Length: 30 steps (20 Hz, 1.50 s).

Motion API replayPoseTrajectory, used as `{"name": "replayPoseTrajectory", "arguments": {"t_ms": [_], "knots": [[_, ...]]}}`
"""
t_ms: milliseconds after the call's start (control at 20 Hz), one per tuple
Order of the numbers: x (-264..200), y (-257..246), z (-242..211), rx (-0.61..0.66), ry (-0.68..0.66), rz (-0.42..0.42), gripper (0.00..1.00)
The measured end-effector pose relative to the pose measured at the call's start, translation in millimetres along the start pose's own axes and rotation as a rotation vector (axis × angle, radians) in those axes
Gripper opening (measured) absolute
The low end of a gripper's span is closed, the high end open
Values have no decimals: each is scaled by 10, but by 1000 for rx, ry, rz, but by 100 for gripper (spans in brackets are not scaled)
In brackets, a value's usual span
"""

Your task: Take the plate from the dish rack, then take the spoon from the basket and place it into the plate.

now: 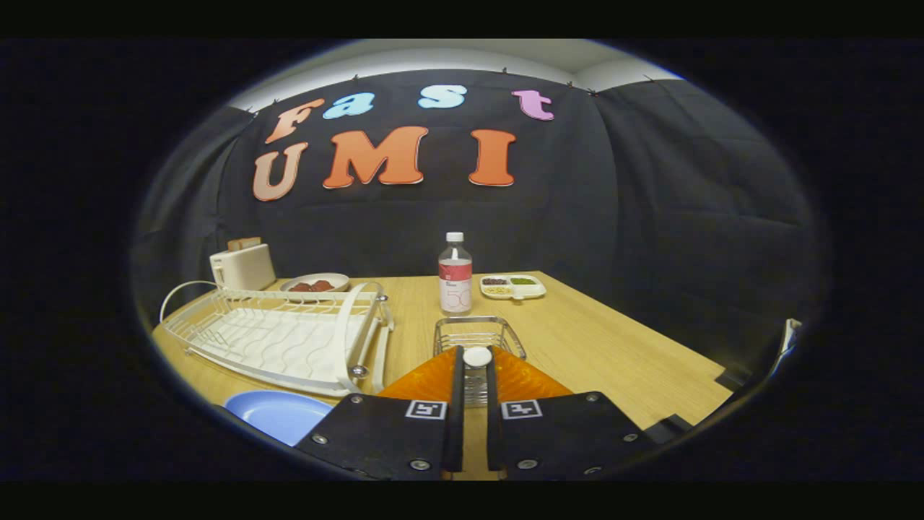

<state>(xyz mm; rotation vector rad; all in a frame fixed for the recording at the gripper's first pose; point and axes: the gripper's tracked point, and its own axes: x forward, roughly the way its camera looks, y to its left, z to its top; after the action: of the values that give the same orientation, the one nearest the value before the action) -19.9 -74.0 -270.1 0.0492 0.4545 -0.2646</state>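
The fingers stand nearly closed, only a narrow gap between them, and a small white round end sits pinched at their tips. I take this to be the spoon's handle, gripped by both fingers, though the rest of the spoon is hidden behind them. Just ahead of the fingers stands the wire basket on the counter.

The blue plate lies flat on the counter just to the left of the fingers, already out of the white dish rack, which stands beyond it and looks empty.

So the step in hand is most likely carrying the spoon over to the plate. To do it well, lift the spoon fully clear of the basket's wire rim before swinging left, keep the grip firm so the handle does not twist, pass in front of the rack's near rail, and lower the bowl end onto the plate's middle before letting go.

Farther off stand a bottle, a divided dish, a toaster and a bowl.
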Motion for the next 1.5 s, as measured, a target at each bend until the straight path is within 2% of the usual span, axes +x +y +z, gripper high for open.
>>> {"name": "replayPoseTrajectory", "arguments": {"t_ms": [100, 450, 950, 1350, 1500], "knots": [[23, -25, 11, -4, 2, 0, 10], [-50, -62, 202, 13, -17, 13, 9], [-572, -167, 778, 46, -119, 45, 9], [-1057, -23, 891, 3, -145, 126, 9], [-1217, 157, 774, 15, -98, 198, 9]]}}
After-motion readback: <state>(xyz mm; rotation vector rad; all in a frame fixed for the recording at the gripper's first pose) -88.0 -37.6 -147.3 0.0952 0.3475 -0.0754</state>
